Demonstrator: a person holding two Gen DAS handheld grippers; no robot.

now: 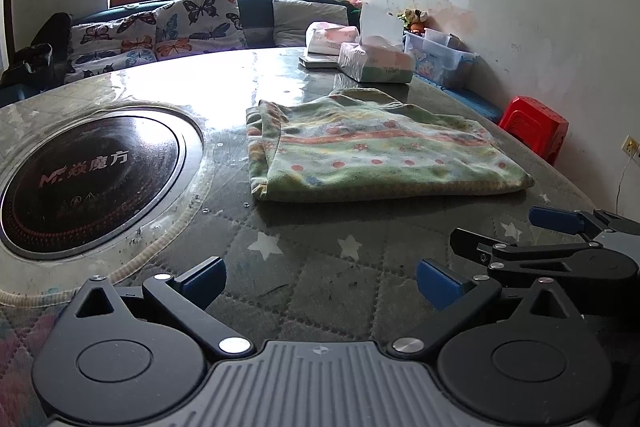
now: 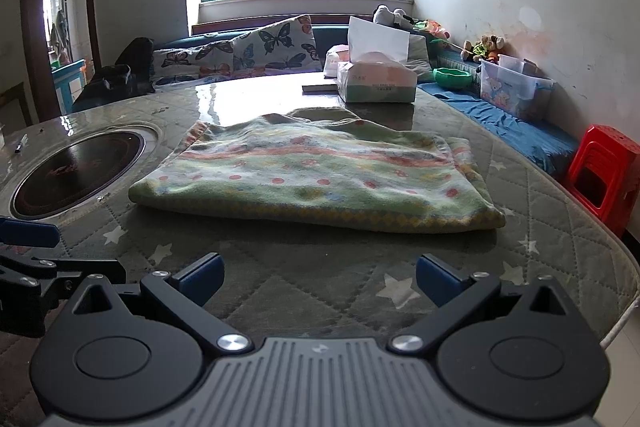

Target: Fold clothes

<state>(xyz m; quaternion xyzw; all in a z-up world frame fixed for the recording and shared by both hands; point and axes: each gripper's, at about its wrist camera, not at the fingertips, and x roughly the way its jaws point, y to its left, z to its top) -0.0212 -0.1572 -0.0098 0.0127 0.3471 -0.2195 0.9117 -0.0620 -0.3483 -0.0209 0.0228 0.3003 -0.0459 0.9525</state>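
Observation:
A green patterned garment [image 1: 372, 147] lies folded in a flat rectangle on the quilted table cover [image 1: 304, 287]; it also shows in the right wrist view [image 2: 312, 179]. My left gripper [image 1: 320, 283] is open and empty, low over the cover, short of the garment's near edge. My right gripper [image 2: 318, 277] is open and empty, in front of the garment's near edge. The right gripper also shows at the right of the left wrist view [image 1: 560, 239], beside the left one.
A round black induction cooktop [image 1: 80, 183] is set into the table at the left. A tissue box [image 1: 376, 61] and a tissue pack [image 1: 332, 39] stand at the far side. A red stool [image 1: 534, 127] and a plastic bin [image 1: 436, 57] are at the right, beyond the table edge.

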